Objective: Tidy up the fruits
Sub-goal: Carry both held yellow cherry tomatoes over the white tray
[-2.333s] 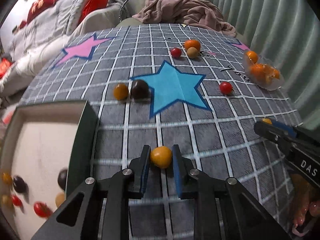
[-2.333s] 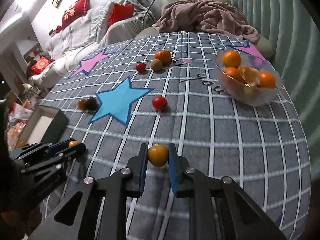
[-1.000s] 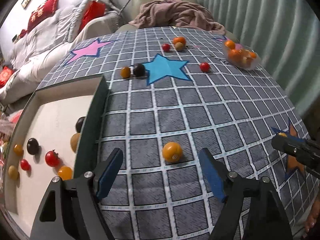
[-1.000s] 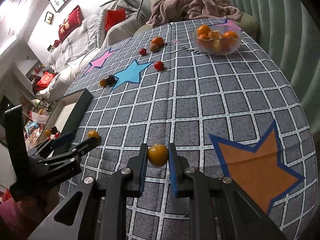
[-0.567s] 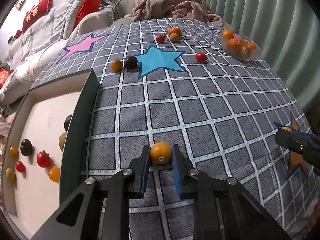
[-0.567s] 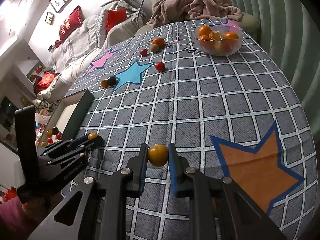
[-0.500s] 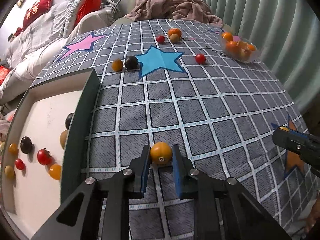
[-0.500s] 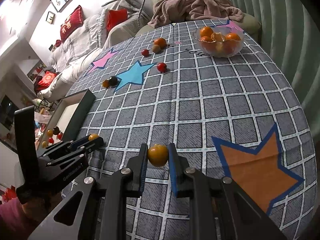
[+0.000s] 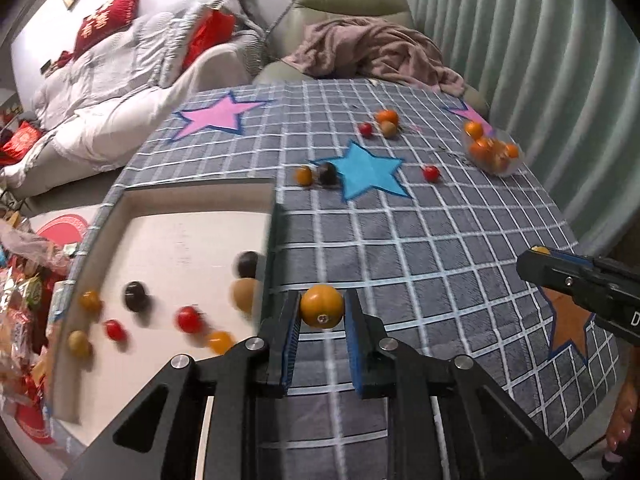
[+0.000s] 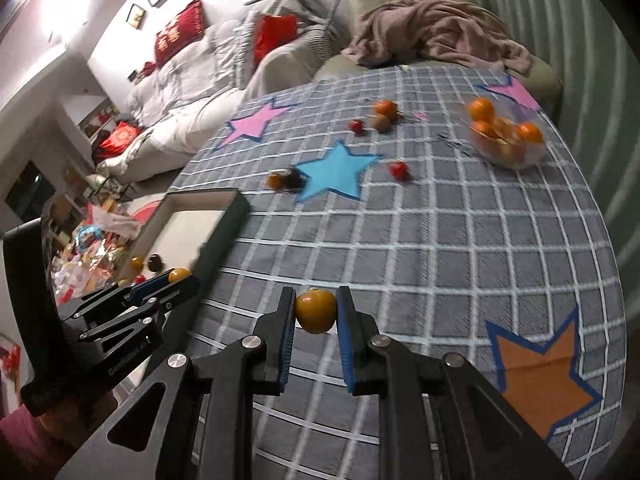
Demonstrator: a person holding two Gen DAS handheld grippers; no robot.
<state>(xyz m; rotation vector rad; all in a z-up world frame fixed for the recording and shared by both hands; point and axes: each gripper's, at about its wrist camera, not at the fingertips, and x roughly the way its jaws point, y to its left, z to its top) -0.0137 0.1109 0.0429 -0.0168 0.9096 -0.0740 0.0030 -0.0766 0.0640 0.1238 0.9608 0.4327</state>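
My left gripper (image 9: 322, 310) is shut on a small orange tomato (image 9: 322, 306) and holds it above the grid cloth, just right of the dark-rimmed white tray (image 9: 272, 216). The tray holds several small fruits: red, orange, dark and tan. My right gripper (image 10: 316, 312) is shut on another orange tomato (image 10: 315, 313) above the cloth. The left gripper also shows in the right wrist view (image 10: 176, 280), beside the tray (image 10: 224, 224). Loose fruits lie near the blue star: an orange and a dark one (image 9: 316, 174), a red one (image 9: 431, 173).
A clear bowl of oranges (image 9: 490, 152) stands at the far right of the table. An orange, a tan and a red fruit (image 9: 382, 124) lie at the back. A sofa and a blanket-covered chair stand behind. The table edge is near on the right.
The left gripper opened over its tomato on the cloth, shut on it again, then lifted it and moved left toward the tray. The right gripper kept its tomato and drifted left.
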